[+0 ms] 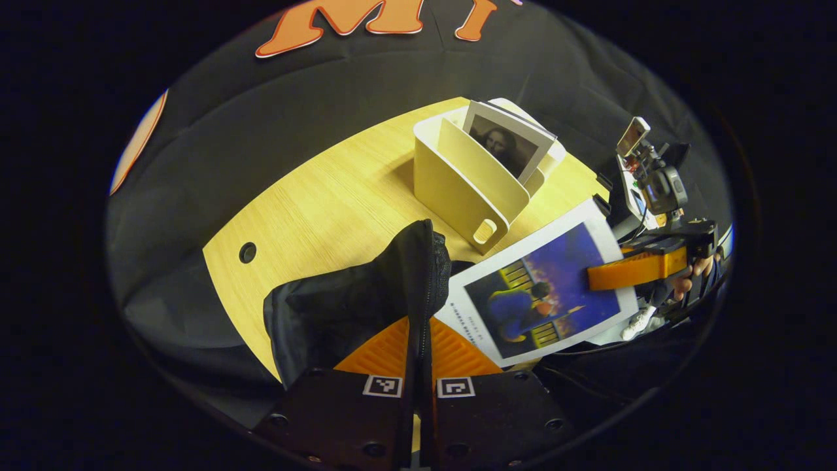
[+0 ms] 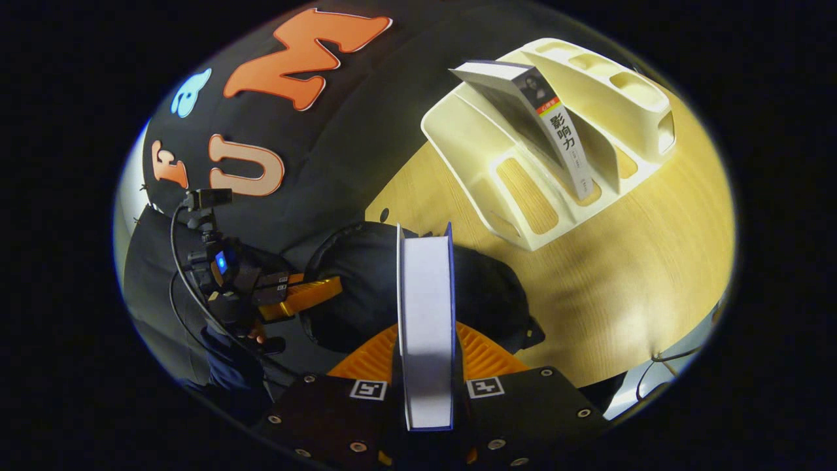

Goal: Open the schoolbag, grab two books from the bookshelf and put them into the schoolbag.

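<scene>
The left gripper (image 1: 418, 340) is clamped on a raised fold of the black schoolbag (image 1: 353, 307), both fingers pressed against the fabric edge with its zipper; the bag's opening is hard to make out in the left gripper view, since the dark cloth swallows its own folds, and its lower part is hidden behind the gripper's body. In the right gripper view the schoolbag (image 2: 484, 294) lies on the desk (image 2: 641, 275) as a dark mound, its mouth hidden behind the book.

The right gripper (image 2: 426, 353) is closed on a blue-covered book (image 2: 426, 314), held edge-on with its page block facing the camera; its long axis runs from 6 o'clock to 12 o'clock along the fingers, and its near end is cut off by the gripper's body. In the left gripper view that same book (image 1: 543, 288) sits at 3 o'clock, cover toward the camera, just beside the bag's raised edge, with the right gripper (image 1: 598, 278) gripping its far side; the hand (image 1: 693, 275) behind it is barely visible.

The cream bookshelf (image 1: 458, 190) stands on the desk (image 1: 327, 209) at 12 o'clock; a second book (image 1: 507, 144) leans in a slot, its lower half hidden by a divider. In the right gripper view this book (image 2: 543, 124) tilts from 11 o'clock down to 5 o'clock within the bookshelf (image 2: 497, 163); the left gripper (image 2: 327, 289) shows at 9 o'clock.
</scene>
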The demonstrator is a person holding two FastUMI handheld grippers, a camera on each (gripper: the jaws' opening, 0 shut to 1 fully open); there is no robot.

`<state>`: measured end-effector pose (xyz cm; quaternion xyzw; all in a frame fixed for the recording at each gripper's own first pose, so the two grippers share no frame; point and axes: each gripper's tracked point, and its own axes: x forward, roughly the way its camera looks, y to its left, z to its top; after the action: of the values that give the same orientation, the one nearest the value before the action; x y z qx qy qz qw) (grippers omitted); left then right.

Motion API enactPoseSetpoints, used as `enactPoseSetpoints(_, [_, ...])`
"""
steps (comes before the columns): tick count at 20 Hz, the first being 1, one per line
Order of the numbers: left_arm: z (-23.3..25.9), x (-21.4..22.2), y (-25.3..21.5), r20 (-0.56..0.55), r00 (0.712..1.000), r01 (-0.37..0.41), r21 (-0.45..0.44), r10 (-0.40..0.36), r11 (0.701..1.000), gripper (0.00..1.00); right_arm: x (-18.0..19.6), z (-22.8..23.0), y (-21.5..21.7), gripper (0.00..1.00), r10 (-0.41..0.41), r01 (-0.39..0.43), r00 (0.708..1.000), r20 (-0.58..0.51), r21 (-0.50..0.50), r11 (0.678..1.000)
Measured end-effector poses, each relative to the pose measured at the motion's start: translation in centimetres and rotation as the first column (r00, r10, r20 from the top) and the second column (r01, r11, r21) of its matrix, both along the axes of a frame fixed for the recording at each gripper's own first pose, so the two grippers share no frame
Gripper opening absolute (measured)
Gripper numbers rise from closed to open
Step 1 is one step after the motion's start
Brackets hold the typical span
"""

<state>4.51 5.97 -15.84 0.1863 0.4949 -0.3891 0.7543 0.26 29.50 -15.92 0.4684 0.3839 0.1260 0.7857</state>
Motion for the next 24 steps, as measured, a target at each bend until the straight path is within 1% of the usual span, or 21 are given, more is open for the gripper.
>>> enactPoseSetpoints(2, [-0.7, -0.2, -0.1, -0.002, 1.000, -0.012, -0.007, 0.012, 1.000, 0.05, 1.1, -0.3, 1.2, 0.30, -0.012, 0.012, 1.000, 0.001, 0.028, 1.000])
enactPoseSetpoints(9, [2.3, -1.5, -2.1, -0.007, 0.999, -0.037, -0.043, 0.036, 0.998, 0.06, 4.2, -3.0, 5.2, 0.30, -0.050, 0.052, 0.999, -0.020, 0.115, 0.992])
enactPoseSetpoints(14, [2.9, -4.4, -5.4, -0.013, 0.999, -0.038, -0.070, 0.037, 0.997, 0.06, 6.0, -4.3, 8.1, 0.30, -0.072, 0.072, 0.997, -0.008, 0.138, 0.988])
enactPoseSetpoints(17, [4.3, -5.3, -5.9, -0.011, 0.999, -0.045, -0.081, 0.044, 0.996, 0.06, 6.9, -4.9, 9.7, 0.30, -0.077, 0.079, 0.997, -0.017, 0.164, 0.983])
enactPoseSetpoints(19, [5.0, -5.3, -4.8, -0.011, 0.999, -0.047, -0.087, 0.046, 0.995, 0.06, 7.3, -5.1, 10.4, 0.30, -0.073, 0.073, 0.997, -0.005, 0.165, 0.984])
enactPoseSetpoints(22, [5.3, -5.7, -4.0, -0.009, 0.999, -0.054, -0.089, 0.053, 0.995, 0.06, 7.7, -5.7, 10.9, 0.34, -0.053, 0.057, 0.998, -0.028, 0.167, 0.984])
enactPoseSetpoints(23, [5.0, -5.4, -3.4, -0.008, 0.998, -0.062, -0.090, 0.061, 0.994, 0.06, 7.5, -6.0, 11.0, 0.35, -0.046, 0.051, 0.998, -0.038, 0.145, 0.988])
enactPoseSetpoints(24, [4.7, -5.1, -3.0, -0.009, 0.998, -0.070, -0.088, 0.069, 0.994, 0.06, 7.0, -6.7, 10.7, 0.39, -0.026, 0.032, 0.998, -0.062, 0.102, 0.994])
